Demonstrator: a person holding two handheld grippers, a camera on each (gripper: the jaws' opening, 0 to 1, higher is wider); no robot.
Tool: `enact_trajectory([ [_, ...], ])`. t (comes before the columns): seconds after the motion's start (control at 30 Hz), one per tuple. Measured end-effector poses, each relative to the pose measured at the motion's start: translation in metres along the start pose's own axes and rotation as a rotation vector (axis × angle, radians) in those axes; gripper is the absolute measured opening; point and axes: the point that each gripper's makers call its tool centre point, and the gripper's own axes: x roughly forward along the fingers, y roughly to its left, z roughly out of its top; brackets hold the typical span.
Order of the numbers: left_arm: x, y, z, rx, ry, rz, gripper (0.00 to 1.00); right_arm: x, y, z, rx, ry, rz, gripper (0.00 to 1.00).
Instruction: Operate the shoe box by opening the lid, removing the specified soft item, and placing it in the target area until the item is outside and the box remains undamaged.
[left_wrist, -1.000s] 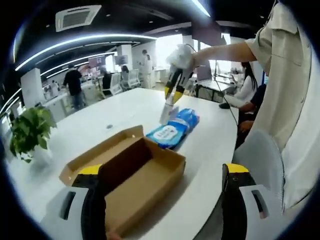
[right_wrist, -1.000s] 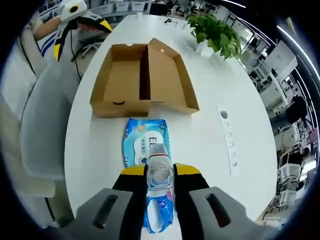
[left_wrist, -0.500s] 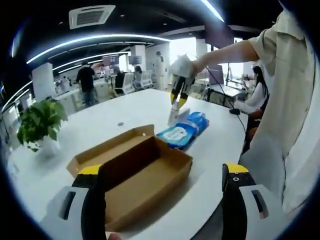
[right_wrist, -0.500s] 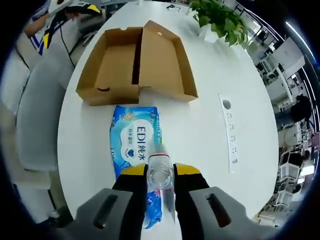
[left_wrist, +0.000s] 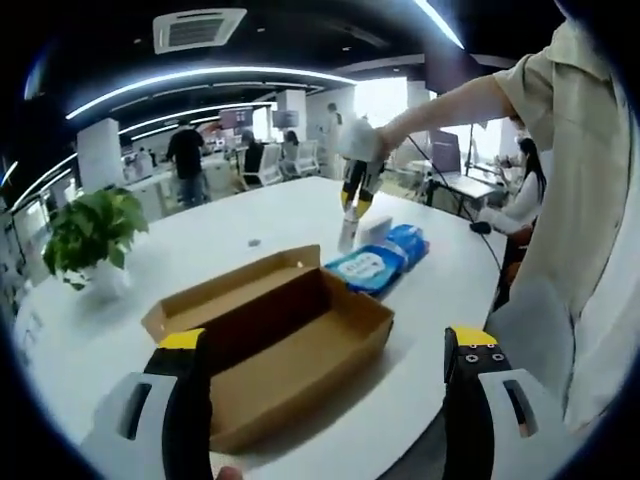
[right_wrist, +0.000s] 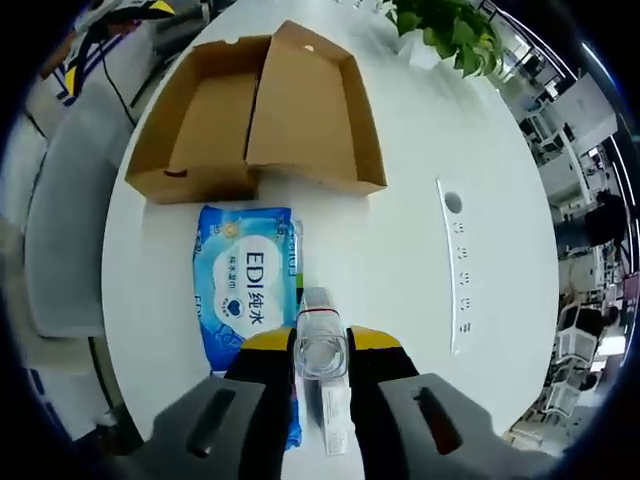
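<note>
An open brown cardboard shoe box (left_wrist: 275, 330) (right_wrist: 255, 110) lies on the white table, its lid folded back flat. Beside it lies a blue soft pack of wipes (left_wrist: 380, 262) (right_wrist: 243, 300), outside the box. My right gripper (right_wrist: 320, 338) (left_wrist: 355, 188) is shut on a small clear plastic item (right_wrist: 320, 345), held above the table just to the right of the pack. My left gripper (left_wrist: 325, 345) is open with its jaws wide apart, hovering over the near end of the box with nothing between them.
A potted green plant (left_wrist: 90, 230) (right_wrist: 450, 25) stands at the table's far side. A socket strip (right_wrist: 455, 265) is set into the tabletop. A person's arm and shirt (left_wrist: 570, 180) fill the right side. A grey chair (right_wrist: 60, 230) stands by the table edge.
My right gripper has drifted sideways with the clear item, from over the wipes pack to beside it. The left gripper's view has shifted a little; box and pack lie as before.
</note>
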Motion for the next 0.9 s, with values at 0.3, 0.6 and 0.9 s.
enact_trajectory([
  [0.3, -0.004, 0.010, -0.011, -0.017, 0.027, 0.031, 0.99, 0.020, -0.004, 0.002, -0.020, 0.033, 0.024, 0.17],
  [0.6, -0.005, 0.013, -0.016, -0.041, 0.030, 0.046, 0.98, 0.031, -0.008, 0.001, -0.022, 0.048, 0.040, 0.17],
  [0.9, -0.004, 0.016, -0.021, -0.057, 0.039, 0.052, 0.98, 0.034, -0.014, 0.009, -0.021, 0.043, 0.044, 0.18],
])
